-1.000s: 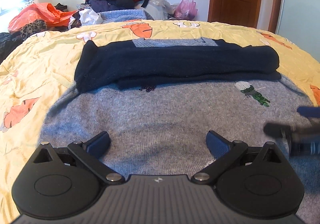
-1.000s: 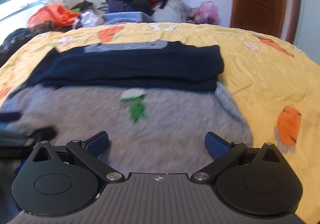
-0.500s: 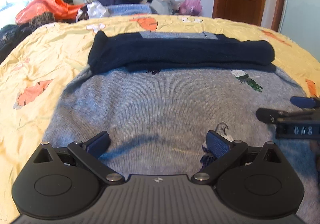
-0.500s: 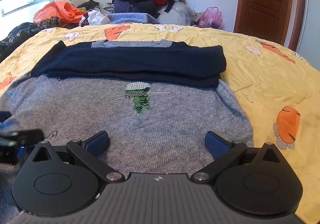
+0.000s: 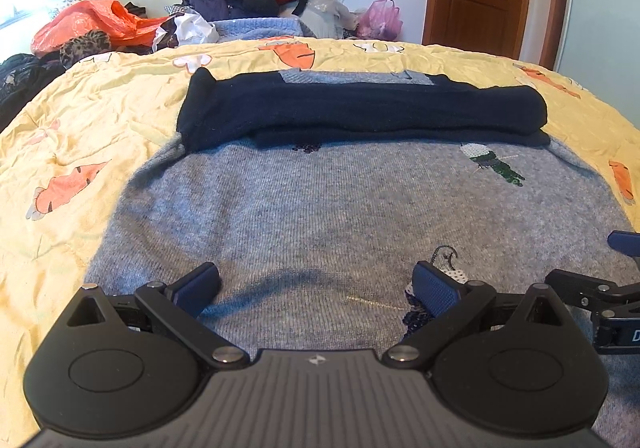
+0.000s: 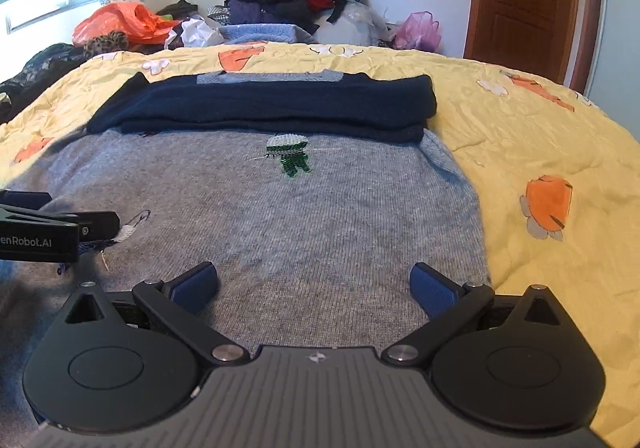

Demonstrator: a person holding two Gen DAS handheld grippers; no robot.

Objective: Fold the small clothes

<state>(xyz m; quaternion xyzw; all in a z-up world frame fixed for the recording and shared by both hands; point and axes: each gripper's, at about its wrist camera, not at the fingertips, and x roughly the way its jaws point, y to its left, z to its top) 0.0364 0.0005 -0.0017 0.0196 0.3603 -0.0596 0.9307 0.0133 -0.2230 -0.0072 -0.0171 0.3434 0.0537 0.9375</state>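
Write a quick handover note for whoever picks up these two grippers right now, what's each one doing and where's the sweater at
Left gripper: open, holding nothing, low over the near part of the grey sweater.
Right gripper: open, holding nothing, beside it over the sweater's right half.
Sweater: spread flat on the yellow bedspread, with both navy sleeves folded across the chest in a stacked band.
Done: sleeves folded in.
Left: the body is not yet folded; probably pinch the near hem with both sets of fingers and bring it up over the sleeves, then tidy.
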